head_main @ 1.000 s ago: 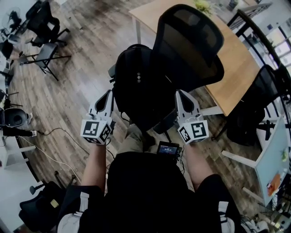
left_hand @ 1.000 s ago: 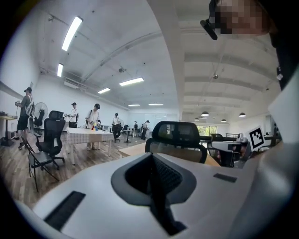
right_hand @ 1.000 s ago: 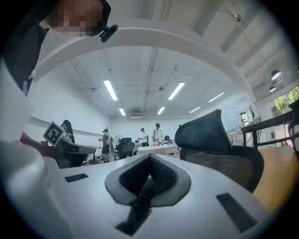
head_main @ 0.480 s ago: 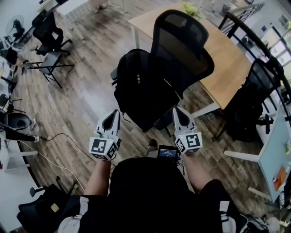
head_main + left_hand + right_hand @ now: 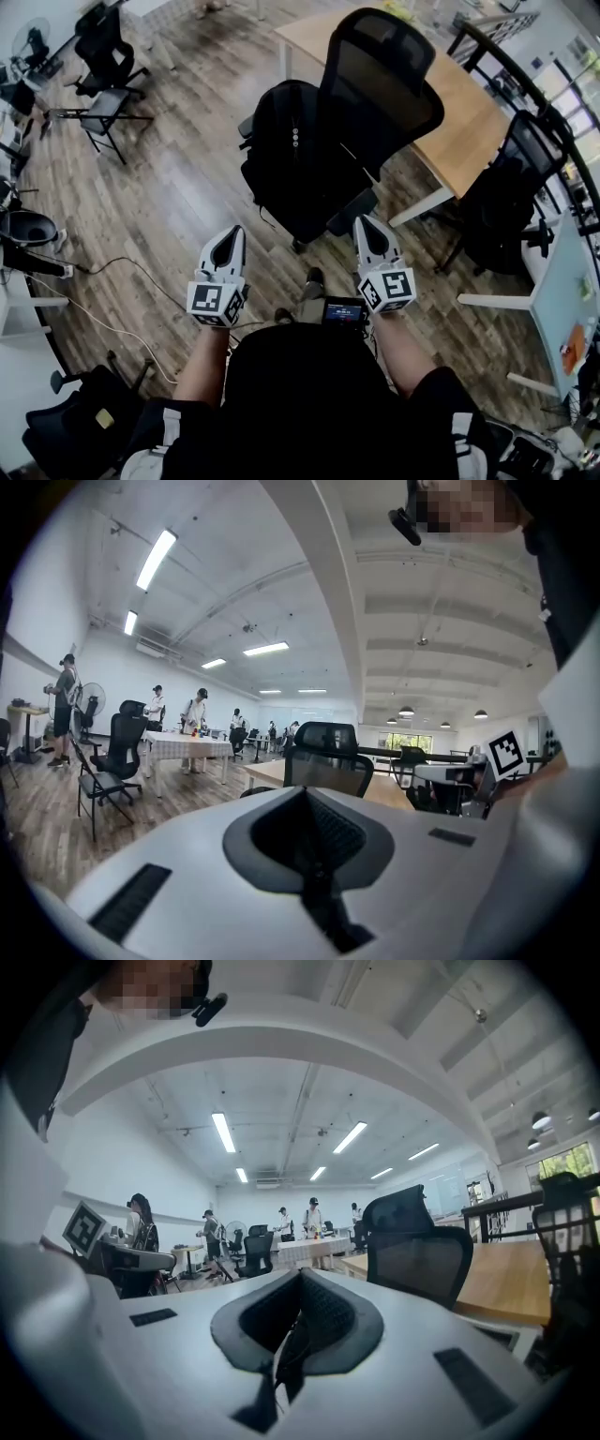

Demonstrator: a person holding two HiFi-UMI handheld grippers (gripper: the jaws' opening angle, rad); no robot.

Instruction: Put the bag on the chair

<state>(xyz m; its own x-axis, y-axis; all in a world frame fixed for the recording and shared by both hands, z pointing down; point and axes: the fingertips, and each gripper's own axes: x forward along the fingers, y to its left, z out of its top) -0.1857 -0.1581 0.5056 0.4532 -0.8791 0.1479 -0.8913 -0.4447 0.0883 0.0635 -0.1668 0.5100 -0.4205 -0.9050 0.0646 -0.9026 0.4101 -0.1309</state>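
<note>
In the head view, the black bag (image 5: 292, 164) stands upright on the seat of a black mesh-backed chair (image 5: 392, 77), leaning against the left side of its backrest. The chair is pulled up to a light wooden counter (image 5: 473, 127), and a second black chair (image 5: 502, 211) stands just past the counter's right end. Both grippers are held level over the wooden floor (image 5: 173, 202), on the near side of the chair and apart from the bag. The left gripper (image 5: 231, 236) is below the bag's left edge. The right gripper (image 5: 368, 225) is just beside the chair's near armrest. The fingers of each taper to a closed tip. A thin cable (image 5: 117, 281) trails across the floor at the left, and more dark chairs (image 5: 105, 58) stand in the far corner.

In the left gripper view, the fingers (image 5: 323, 841) are pressed together with nothing between them. Beyond their tip the mesh chair's back rises in front of the counter, and several people (image 5: 197, 710) stand round a far table.

In the right gripper view, the fingers (image 5: 309, 1321) are likewise pressed together and empty. The chair's back is to the right of the tip, with the counter behind it.
</note>
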